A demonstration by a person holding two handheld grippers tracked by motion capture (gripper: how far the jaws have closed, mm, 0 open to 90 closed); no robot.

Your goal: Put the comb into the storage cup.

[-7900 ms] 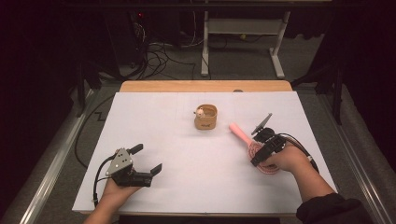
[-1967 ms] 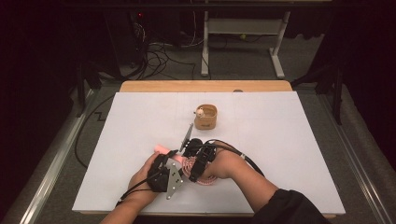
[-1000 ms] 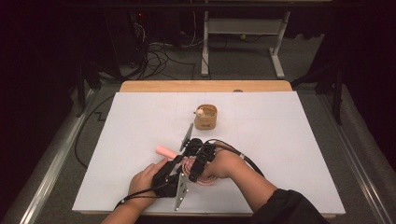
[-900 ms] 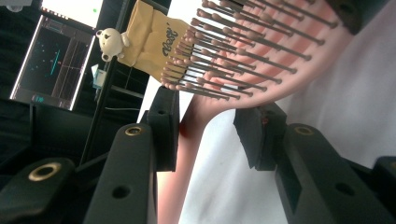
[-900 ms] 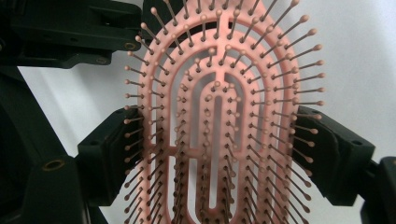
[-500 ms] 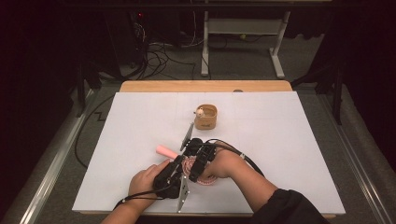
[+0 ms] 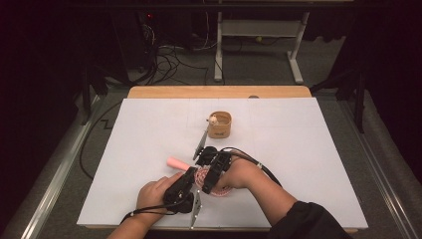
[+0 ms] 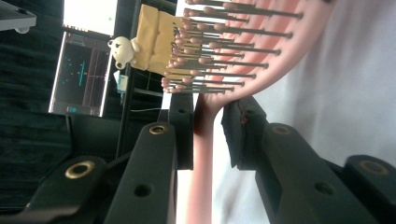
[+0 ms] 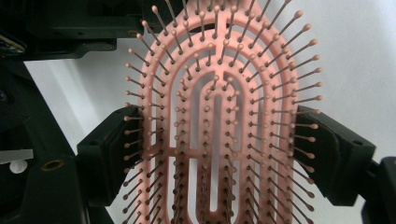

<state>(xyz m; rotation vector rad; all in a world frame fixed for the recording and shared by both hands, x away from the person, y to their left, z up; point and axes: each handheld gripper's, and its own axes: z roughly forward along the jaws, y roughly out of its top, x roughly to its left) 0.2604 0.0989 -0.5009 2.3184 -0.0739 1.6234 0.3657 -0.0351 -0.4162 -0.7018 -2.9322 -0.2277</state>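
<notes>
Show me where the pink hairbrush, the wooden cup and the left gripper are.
pink hairbrush [image 9: 219,140], right gripper view, on the slotted bristle pad
wooden cup [image 7: 219,130], high view, on its outer wall
left gripper [image 8: 208,135], left gripper view, midway between its fingertips

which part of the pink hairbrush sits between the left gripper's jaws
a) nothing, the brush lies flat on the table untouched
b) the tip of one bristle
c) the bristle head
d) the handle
d: in the left gripper view the left gripper has its two black jaws on either side of the narrow handle of the pink hairbrush, just below the bristle head. The jaws have just been closing on it, and the right gripper grips the head by its edges.
</notes>
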